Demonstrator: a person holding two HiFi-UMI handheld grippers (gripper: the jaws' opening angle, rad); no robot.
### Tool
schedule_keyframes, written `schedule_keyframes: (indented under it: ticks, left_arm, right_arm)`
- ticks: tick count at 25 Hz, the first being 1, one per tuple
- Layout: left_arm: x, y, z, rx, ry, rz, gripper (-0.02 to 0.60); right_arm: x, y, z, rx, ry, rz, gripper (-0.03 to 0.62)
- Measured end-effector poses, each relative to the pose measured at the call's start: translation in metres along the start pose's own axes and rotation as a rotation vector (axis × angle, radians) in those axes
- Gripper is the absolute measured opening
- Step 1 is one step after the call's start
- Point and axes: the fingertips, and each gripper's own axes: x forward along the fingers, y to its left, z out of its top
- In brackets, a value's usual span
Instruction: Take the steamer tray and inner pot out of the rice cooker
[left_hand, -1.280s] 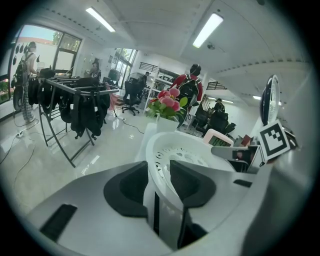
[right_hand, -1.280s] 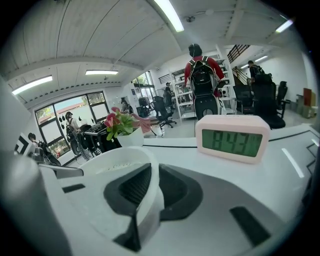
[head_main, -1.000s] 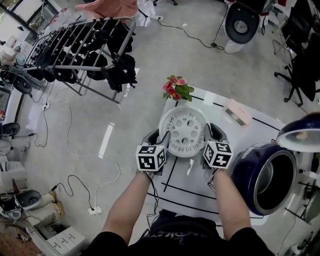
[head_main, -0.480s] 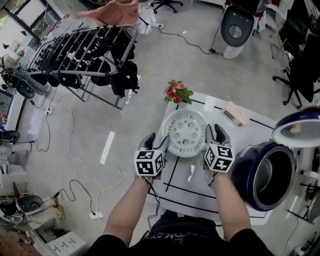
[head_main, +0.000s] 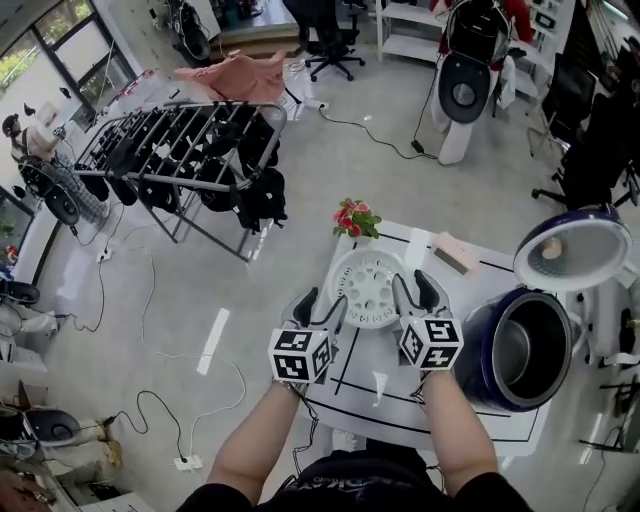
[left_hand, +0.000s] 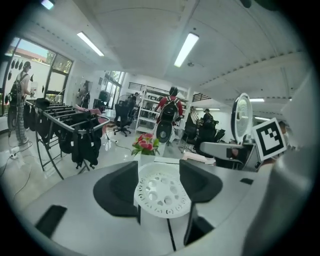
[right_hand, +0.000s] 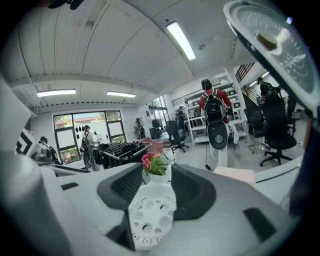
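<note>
1. Your left tool (head_main: 320, 303) and right tool (head_main: 415, 290) both had their jaws spread, having just been opening, and pinched nothing.
2. The white, round, perforated steamer tray (head_main: 368, 288) lay flat on the white surface (head_main: 395, 410) between them, already out.
3. The silver metal inner pot (head_main: 508, 352) sat inside the dark blue rice cooker (head_main: 472, 345), off to your right, so your right tool was nearer.

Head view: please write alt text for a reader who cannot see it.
The left gripper and the right gripper, jaws just opened with nothing between them, hover beside a round white perforated steamer tray lying on a white table. At the right stands a dark blue rice cooker, lid up, metal inner pot inside.
</note>
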Motion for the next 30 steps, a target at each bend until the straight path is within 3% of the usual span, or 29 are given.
schedule_keyframes:
  ticks: [8, 15, 19, 30]
  left_arm:
    - [-0.056, -0.063, 0.049, 0.080, -0.120, -0.099, 0.261]
    - [-0.090, -0.137, 0.063, 0.150, -0.178, -0.234, 0.261]
    - [-0.100, -0.185, 0.059, 0.183, -0.183, -0.336, 0.259]
    - [-0.106, -0.324, 0.028, 0.244, -0.128, -0.609, 0.259]
  right_arm:
    - [-0.077, 0.035, 0.053, -0.057, -0.116, 0.039, 0.184]
    - [-0.160, 0.034, 0.084, -0.065, -0.227, -0.032, 0.186]
    - [-0.213, 0.019, 0.091, -0.066, -0.268, -0.123, 0.186]
    - [-0.367, -0.067, 0.078, -0.025, -0.301, -0.476, 0.186]
